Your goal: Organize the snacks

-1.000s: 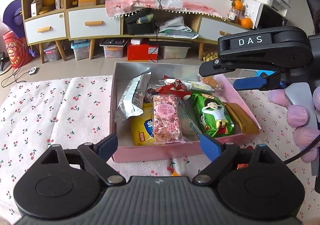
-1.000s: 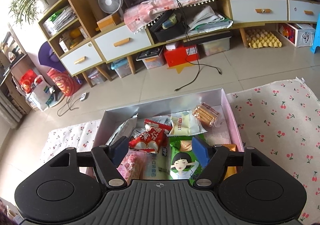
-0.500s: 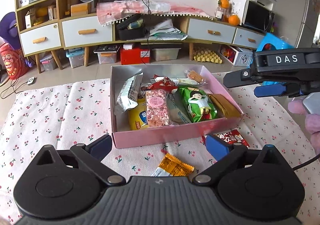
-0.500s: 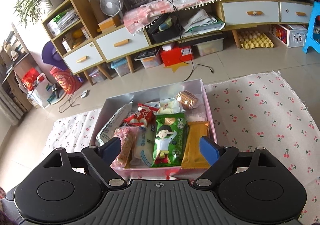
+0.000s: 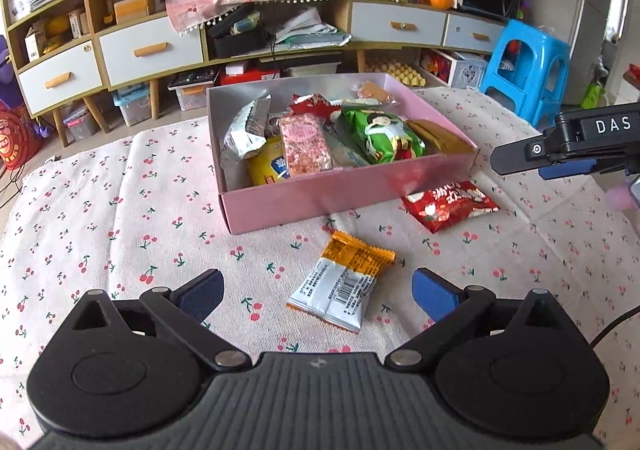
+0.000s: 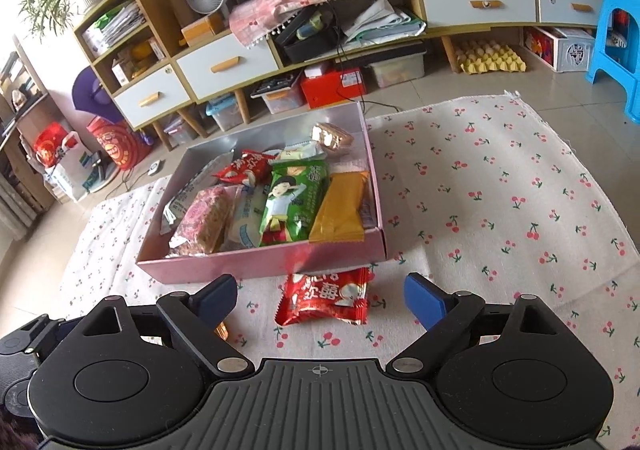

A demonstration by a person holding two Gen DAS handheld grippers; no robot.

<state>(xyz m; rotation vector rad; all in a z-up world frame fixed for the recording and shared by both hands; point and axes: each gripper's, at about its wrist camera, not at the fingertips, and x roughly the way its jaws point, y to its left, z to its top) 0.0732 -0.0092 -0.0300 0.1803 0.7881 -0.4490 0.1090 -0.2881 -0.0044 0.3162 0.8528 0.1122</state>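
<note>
Right wrist: red snack packet (image 6: 325, 297) crinkled, glossy

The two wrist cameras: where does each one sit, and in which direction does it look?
Left wrist: sits on the left gripper, looks forward over the orange-and-white packet toward the pink box; own open jaws show, and the right gripper at the right edge.
Right wrist: sits on the right gripper, looks over the red packet to the box; own open jaws show.
Shared: box, red packet, cherry cloth.

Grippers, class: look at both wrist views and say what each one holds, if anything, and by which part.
Nothing is held. The left gripper and the right gripper are both open, with the snack packets lying loose on the cloth.
</note>
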